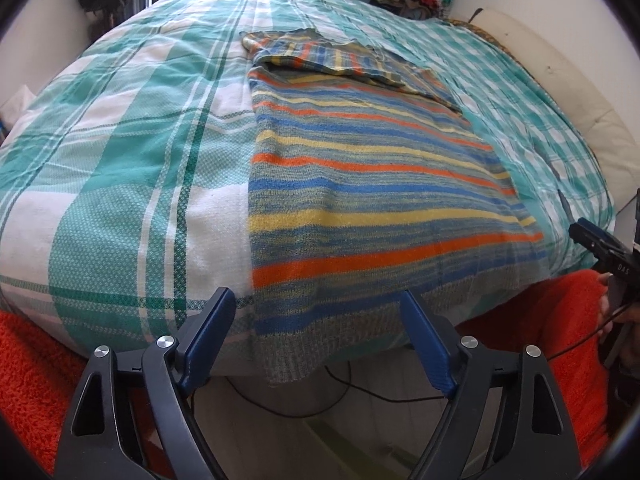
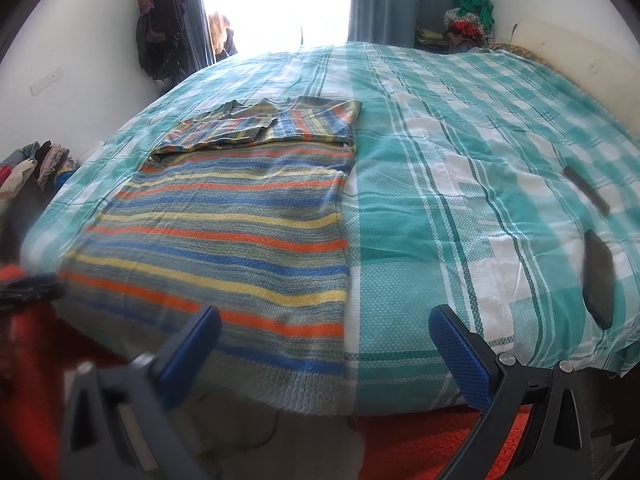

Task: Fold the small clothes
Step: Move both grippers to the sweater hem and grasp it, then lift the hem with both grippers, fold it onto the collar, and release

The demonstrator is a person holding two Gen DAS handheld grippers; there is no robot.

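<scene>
Bedspread (image 2: 460,200) right of sweater (image 2: 240,220) bare; phone (image 2: 598,276) at edge.

Left claw (image 1: 316,312), right claw (image 2: 324,332) — both agape.

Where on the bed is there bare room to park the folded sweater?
Widest free patch: the checked cover between the sweater's right edge and the two dark items near the bed's right side. A second strip lies left of the sweater, toward the wall. The middle is taken by the sweater, its hem overhanging the near edge.
</scene>
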